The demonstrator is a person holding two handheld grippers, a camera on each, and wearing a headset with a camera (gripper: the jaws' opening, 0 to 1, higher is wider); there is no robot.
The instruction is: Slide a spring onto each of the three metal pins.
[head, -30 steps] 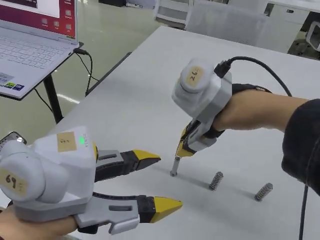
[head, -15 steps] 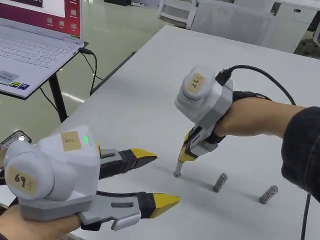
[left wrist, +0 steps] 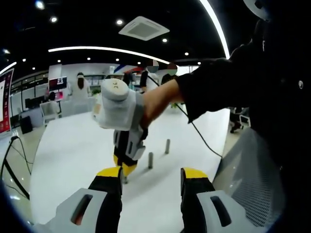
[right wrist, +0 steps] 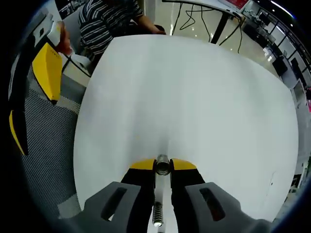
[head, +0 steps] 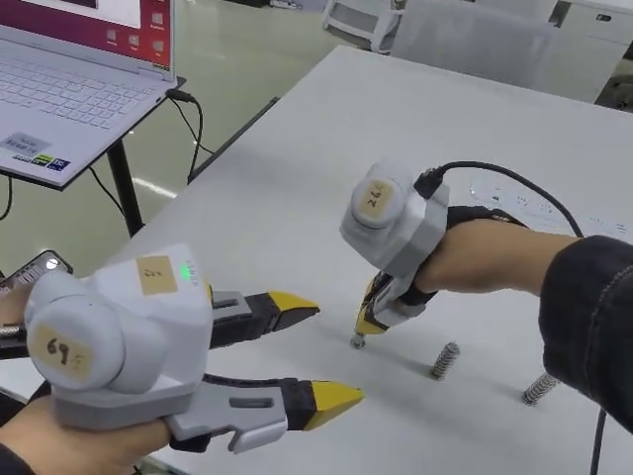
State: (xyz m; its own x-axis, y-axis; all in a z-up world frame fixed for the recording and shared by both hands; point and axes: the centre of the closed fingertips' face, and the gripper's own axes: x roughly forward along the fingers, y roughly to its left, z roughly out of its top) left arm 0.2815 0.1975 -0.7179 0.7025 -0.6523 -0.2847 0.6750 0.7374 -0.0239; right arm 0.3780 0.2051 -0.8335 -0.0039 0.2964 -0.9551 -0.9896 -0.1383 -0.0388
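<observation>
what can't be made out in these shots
- Head view: the right gripper covers the pin except its foot.
- Head view: a sleeve hides the top end of the far spring.
- Left gripper view: the near post and the far post are too small to show coils.

White matte workbench top (head: 297,188), pale grey left gripper (head: 326,354) with black jaws and yellow tips, right gripper (head: 368,323) alike, silver metal pin (head: 356,341), silvery coil springs (head: 445,360)
</observation>
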